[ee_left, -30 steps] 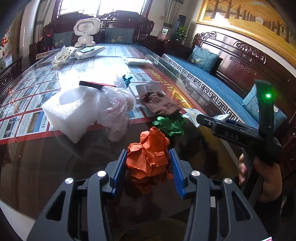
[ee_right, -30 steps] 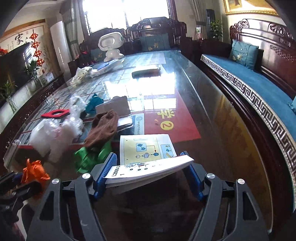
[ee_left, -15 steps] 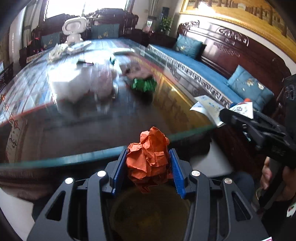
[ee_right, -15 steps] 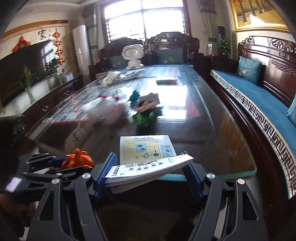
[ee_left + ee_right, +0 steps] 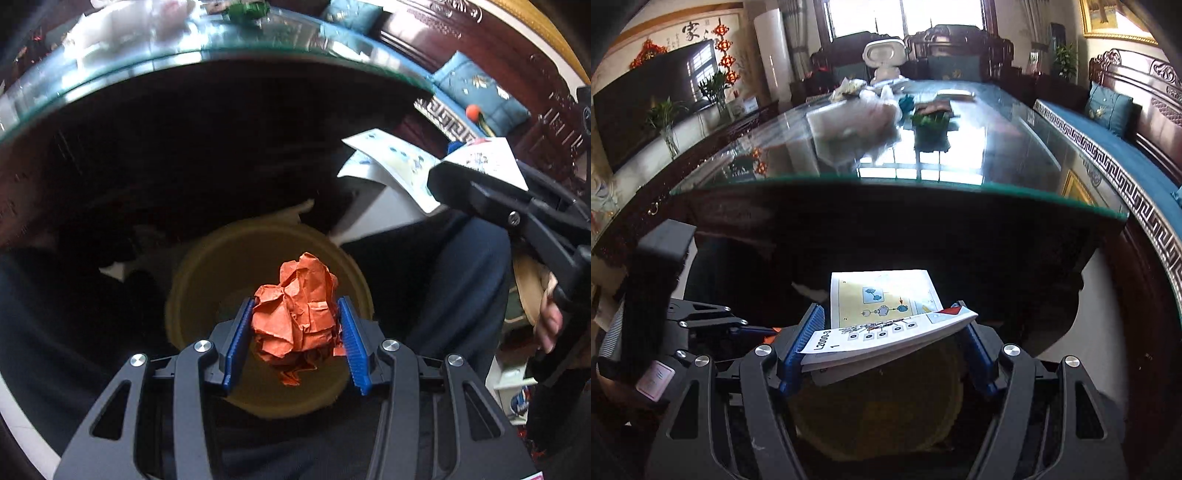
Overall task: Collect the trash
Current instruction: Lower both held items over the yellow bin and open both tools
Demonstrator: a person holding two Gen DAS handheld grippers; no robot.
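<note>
Left gripper (image 5: 293,330) jaws clamped on crumpled orange paper (image 5: 297,314) — yellow bin (image 5: 207,273) straight beyond. Right gripper (image 5: 886,349) jaws gripping instruction booklet (image 5: 886,325) — bin beneath.

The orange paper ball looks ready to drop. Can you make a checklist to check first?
1. Left gripper pinching the orange paper ball: ok.
2. Ball above the yellow bin: ok.
3. Right gripper holding the booklet: ok.
4. Booklet above the bin's opening: cannot tell, the bin is mostly hidden beneath it.
5. Bin has room: ok, its inside looks mostly bare.
6. Table cleared of trash: not ok.
</note>
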